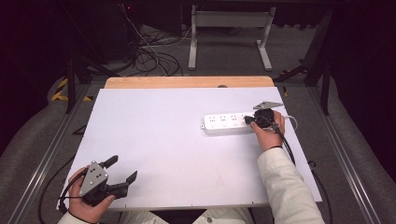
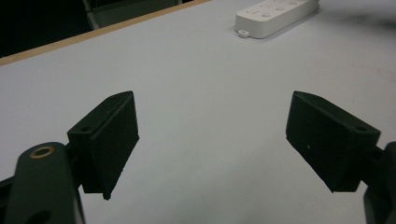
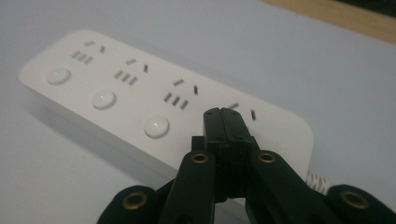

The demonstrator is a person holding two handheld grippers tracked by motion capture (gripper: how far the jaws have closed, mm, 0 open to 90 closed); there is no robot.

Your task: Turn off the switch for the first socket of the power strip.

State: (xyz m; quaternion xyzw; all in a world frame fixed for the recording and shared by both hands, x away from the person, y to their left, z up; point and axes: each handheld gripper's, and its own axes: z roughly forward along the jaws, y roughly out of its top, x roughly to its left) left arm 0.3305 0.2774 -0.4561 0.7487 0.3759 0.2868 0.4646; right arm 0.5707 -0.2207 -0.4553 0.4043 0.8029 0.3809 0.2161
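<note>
Noted R gripper [image 3: 223, 116] jaws pressed together, nothing between, atop white power strip [image 3: 116, 88]; L gripper [image 1: 122, 170] spread wide near table [image 1: 154, 116] front edge.

I'm working in what looks like a lab or recording bay, not a home. My white surface [image 1: 154, 140] sits on a wooden top [image 1: 187, 82] framed by metal rails [image 1: 44, 154]. Black curtains [image 1: 28, 56] close off both sides, loose cables [image 1: 149, 51] tangle on the grey carpet [image 1: 224, 56] beyond, and a grey metal stand [image 1: 229, 28] rises at the back.
</note>
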